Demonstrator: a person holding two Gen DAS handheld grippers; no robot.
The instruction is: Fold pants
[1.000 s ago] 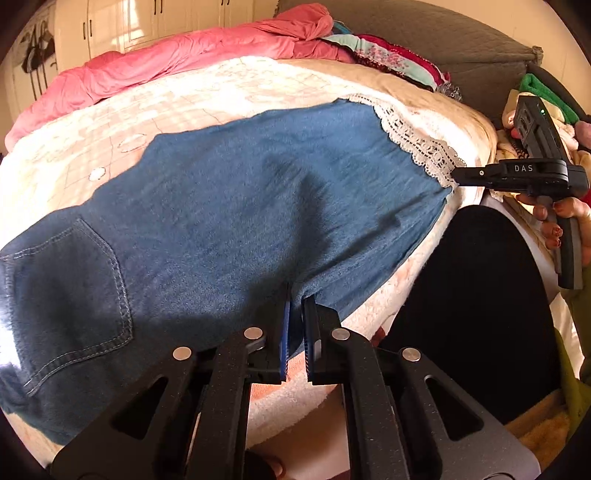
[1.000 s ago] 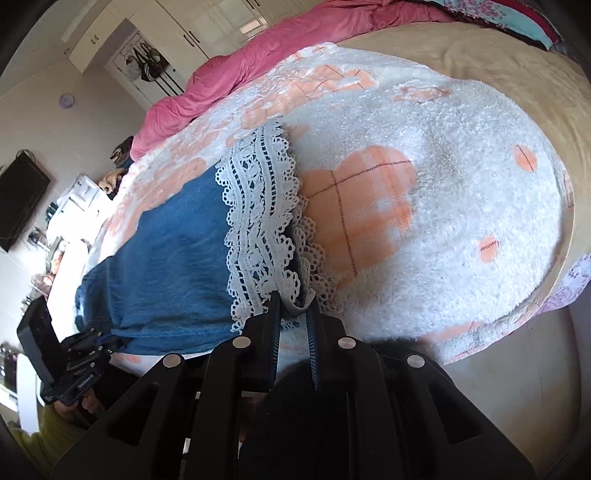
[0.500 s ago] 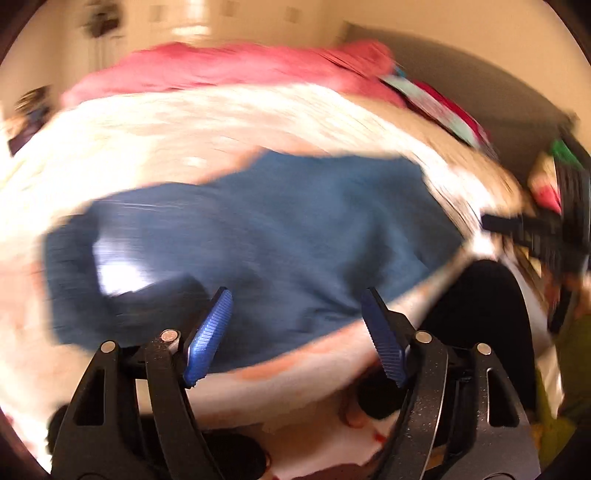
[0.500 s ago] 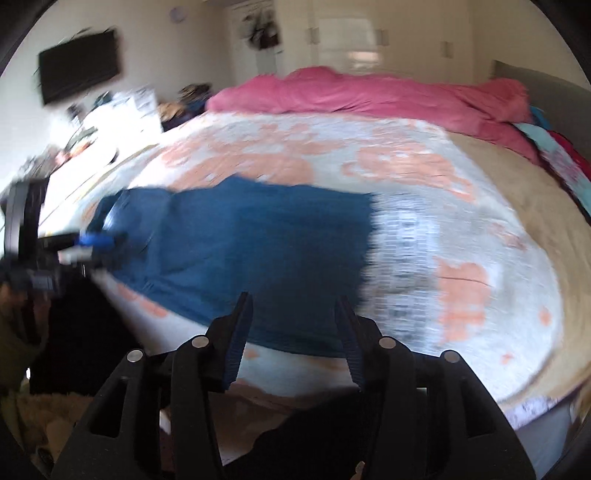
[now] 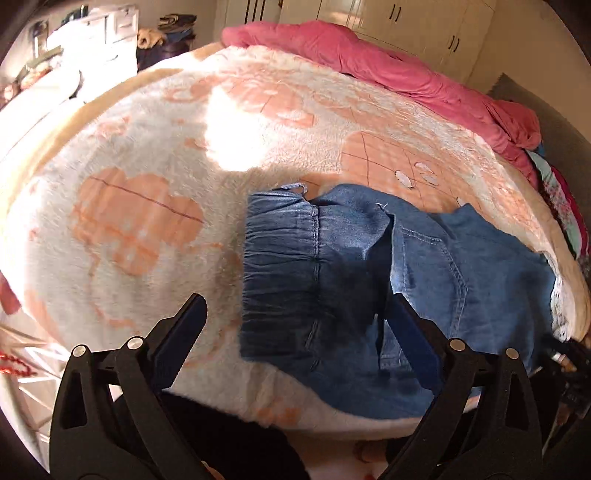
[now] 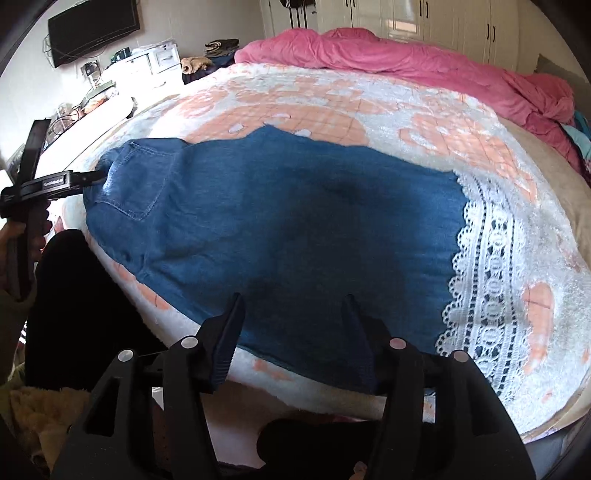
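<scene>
Denim pants (image 6: 280, 221) flat on our bed blanket (image 5: 129, 177).
We hold L gripper (image 5: 295, 336) & R gripper (image 6: 291, 332) both spread wide, gripping nothing, near pants' edge.

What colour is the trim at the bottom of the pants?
White lace on blue denim pants, clearest in the right wrist view.

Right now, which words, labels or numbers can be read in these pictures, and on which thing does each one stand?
No text can be read for certain.
Left gripper: a small pale label on its body, too small and blurred to read in the right wrist view.
Pants, blanket, TV: no text visible.
</scene>
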